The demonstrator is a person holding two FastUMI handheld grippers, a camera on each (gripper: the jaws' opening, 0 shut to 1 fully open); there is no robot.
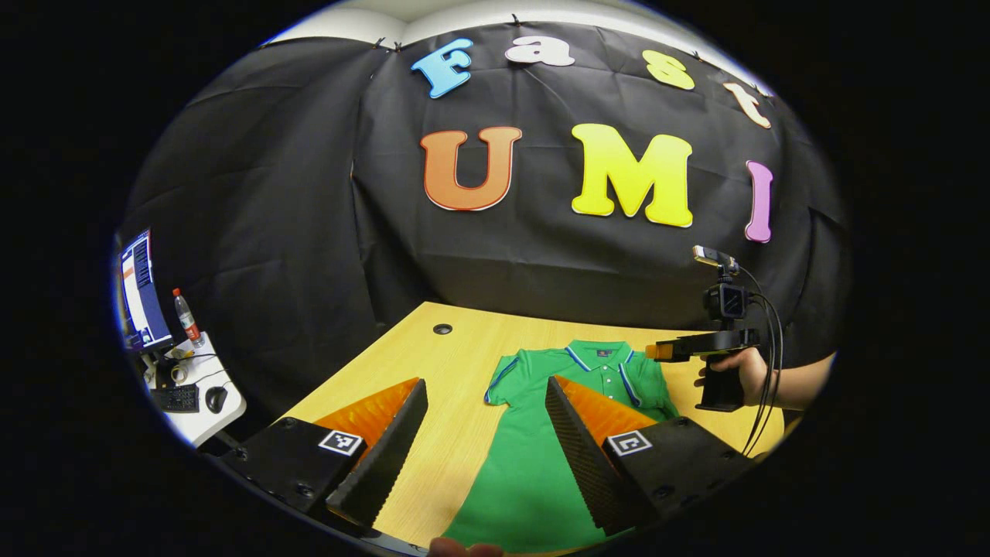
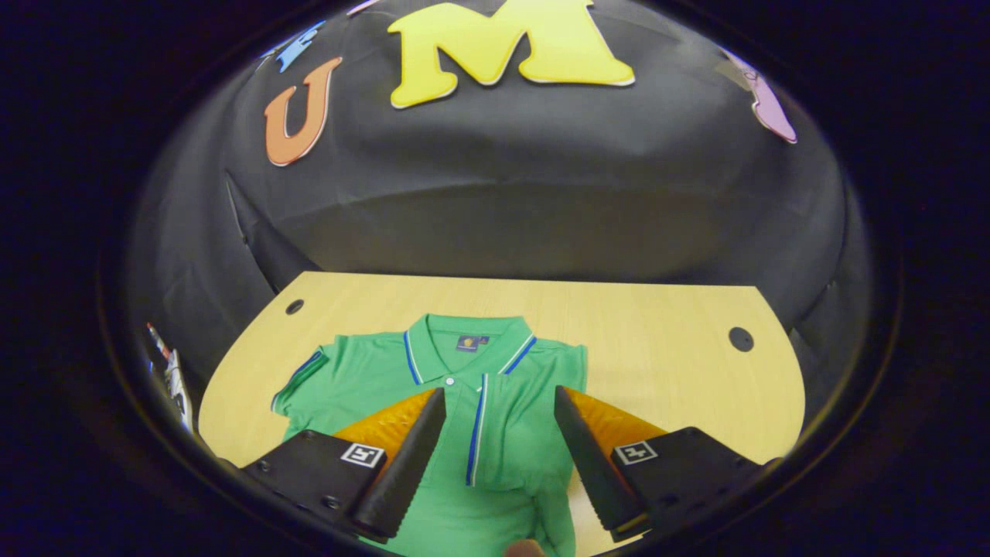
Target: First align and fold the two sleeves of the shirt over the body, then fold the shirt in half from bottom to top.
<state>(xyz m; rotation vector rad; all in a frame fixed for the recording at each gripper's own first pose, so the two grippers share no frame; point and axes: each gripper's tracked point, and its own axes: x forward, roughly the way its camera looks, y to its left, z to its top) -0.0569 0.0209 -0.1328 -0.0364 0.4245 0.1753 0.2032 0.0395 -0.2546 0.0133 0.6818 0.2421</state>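
A green polo shirt (image 1: pixel 526 464) (image 2: pixel 371 379) with blue-and-white trim lies flat, front up, on the wooden table (image 1: pixel 456 340) (image 2: pixel 657 348), collar toward the far wall. One short sleeve (image 1: pixel 503 375) (image 2: pixel 298 379) is spread out to the side. The opposite side of the shirt ends in a straight edge, with a flap of cloth (image 2: pixel 553 495) lying over the body. My left gripper (image 1: pixel 486 383) hovers open above the shirt's lower half. My right gripper (image 2: pixel 500 391) hangs open over the chest and placket; in the left gripper view a hand holds the right gripper (image 1: pixel 657 352) beside the collar.
Round cable holes (image 1: pixel 442 329) (image 2: pixel 741 338) sit near the table's far corners. Beyond the table's left side stands a white desk with a monitor (image 1: pixel 139 290), a bottle (image 1: pixel 186 317), a keyboard (image 1: pixel 176 398) and a mouse (image 1: pixel 216 398). Bare wood lies to the shirt's right.
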